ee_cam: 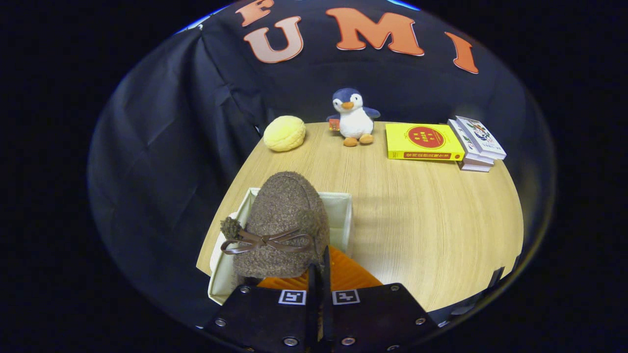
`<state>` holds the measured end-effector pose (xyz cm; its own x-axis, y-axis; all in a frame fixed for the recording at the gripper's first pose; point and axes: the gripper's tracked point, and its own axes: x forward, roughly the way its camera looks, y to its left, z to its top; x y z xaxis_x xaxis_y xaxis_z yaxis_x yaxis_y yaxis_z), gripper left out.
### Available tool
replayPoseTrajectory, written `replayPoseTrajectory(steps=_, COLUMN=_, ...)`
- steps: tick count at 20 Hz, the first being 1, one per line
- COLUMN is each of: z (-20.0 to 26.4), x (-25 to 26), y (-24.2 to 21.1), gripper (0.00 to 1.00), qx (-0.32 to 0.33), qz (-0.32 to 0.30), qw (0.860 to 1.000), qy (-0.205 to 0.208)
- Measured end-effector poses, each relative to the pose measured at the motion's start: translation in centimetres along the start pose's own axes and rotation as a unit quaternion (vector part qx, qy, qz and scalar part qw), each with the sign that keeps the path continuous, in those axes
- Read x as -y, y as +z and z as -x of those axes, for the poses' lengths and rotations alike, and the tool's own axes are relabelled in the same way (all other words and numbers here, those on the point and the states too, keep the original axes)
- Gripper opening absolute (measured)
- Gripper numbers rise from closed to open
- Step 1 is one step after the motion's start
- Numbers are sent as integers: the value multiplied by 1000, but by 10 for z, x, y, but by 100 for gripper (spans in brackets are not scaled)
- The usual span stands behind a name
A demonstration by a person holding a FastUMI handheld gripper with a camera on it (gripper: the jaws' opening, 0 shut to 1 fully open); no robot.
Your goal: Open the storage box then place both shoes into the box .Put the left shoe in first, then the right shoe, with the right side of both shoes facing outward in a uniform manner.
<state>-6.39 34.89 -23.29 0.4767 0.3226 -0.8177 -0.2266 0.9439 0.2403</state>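
Observation:
A brown fuzzy shoe (283, 223) with a thin leather bow and a pompom hangs toe-forward over the open white storage box (343, 211). It covers most of the box's inside. My gripper (320, 277) is shut on the rear rim of this shoe, on its right side, with the two fingers almost touching. An orange ribbed surface (351, 274) shows just below the shoe's rear, beside the fingers; I cannot tell what it belongs to. The rest of the box's inside is hidden by the shoe.
The box stands at the near left corner of a round wooden table (417, 220). Along the far edge sit a yellow bun-shaped toy (284, 133), a plush penguin (352, 117), a yellow book (423, 141) and a stack of white books (478, 143).

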Motion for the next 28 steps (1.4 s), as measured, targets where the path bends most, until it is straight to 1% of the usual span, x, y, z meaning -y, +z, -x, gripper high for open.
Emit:
replayPoseTrajectory(steps=3, z=-18, x=-9, y=-8, gripper=5, qx=-11, qz=9, qw=1000, qy=-5)
replayPoseTrajectory(steps=6, z=-39, x=-5, y=-23, gripper=5, qx=-24, qz=6, qw=999, qy=-33)
replayPoseTrajectory(steps=8, z=-52, x=-3, y=-34, gripper=6, qx=-38, qz=6, qw=998, qy=-44)
replayPoseTrajectory(steps=11, z=-57, x=0, y=-41, gripper=7, qx=-45, qz=38, qw=996, qy=-62)
replayPoseTrajectory(steps=12, z=-58, x=-3, y=-42, gripper=9, qx=-46, qz=49, qw=996, qy=-60)
replayPoseTrajectory(steps=13, z=-60, x=-8, y=-47, gripper=13, qx=-54, qz=52, qw=996, qy=-51)
replayPoseTrajectory(steps=15, z=-57, x=-15, y=-56, gripper=20, qx=-70, qz=40, qw=996, qy=-33)
replayPoseTrajectory(steps=17, z=-49, x=-11, y=-54, gripper=24, qx=-70, qz=34, qw=997, qy=-30)
replayPoseTrajectory(steps=18, z=-45, x=-12, y=-54, gripper=27, qx=-69, qz=30, qw=997, qy=-20)
replayPoseTrajectory(steps=20, z=-38, x=-13, y=-54, gripper=29, qx=-70, qz=24, qw=997, qy=4)
replayPoseTrajectory(steps=22, z=-26, x=-10, y=-50, gripper=29, qx=-61, qz=21, qw=997, qy=31)
replayPoseTrajectory(steps=23, z=-17, x=-8, y=-42, gripper=28, qx=-43, qz=19, qw=998, qy=40)
replayPoseTrajectory(steps=24, z=-8, x=0, y=-32, gripper=28, qx=-22, qz=23, qw=999, qy=38)
replayPoseTrajectory(steps=28, z=36, x=27, y=12, gripper=37, qx=64, qz=27, qw=997, qy=45)
